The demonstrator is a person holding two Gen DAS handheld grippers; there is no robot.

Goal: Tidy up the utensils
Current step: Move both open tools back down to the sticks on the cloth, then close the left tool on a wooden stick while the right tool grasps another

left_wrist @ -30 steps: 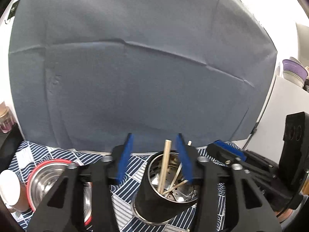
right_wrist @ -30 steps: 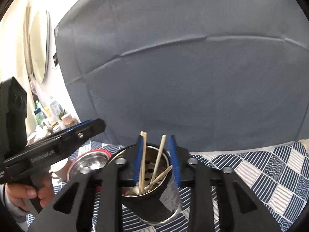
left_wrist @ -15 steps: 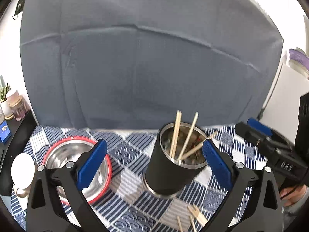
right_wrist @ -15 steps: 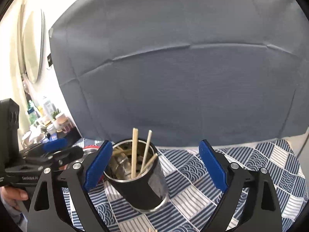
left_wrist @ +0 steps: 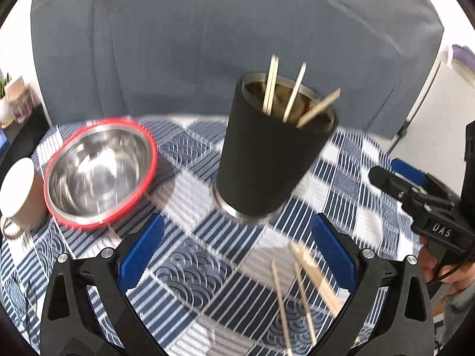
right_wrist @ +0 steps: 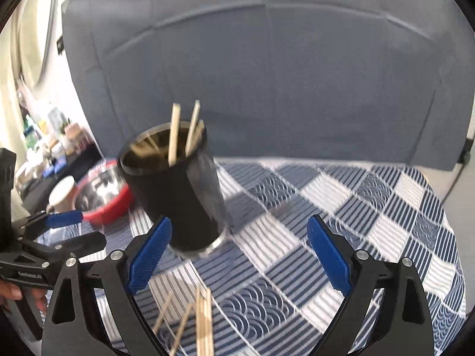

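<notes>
A black metal-lined utensil cup stands on the blue checked tablecloth and holds several wooden chopsticks. It also shows in the right wrist view. More loose chopsticks lie on the cloth in front of it, seen also in the right wrist view. My left gripper is open and empty, short of the cup. My right gripper is open and empty, just right of the cup. Both views are motion-blurred.
A steel bowl with a red rim and a white mug sit left of the cup. Small bottles and jars stand on a dark shelf at the far left. A grey cloth backdrop hangs behind the table.
Both grippers have opened wide and pulled back and up from the cup, which now stands free on the cloth. The loose chopsticks on the cloth have come into view.
</notes>
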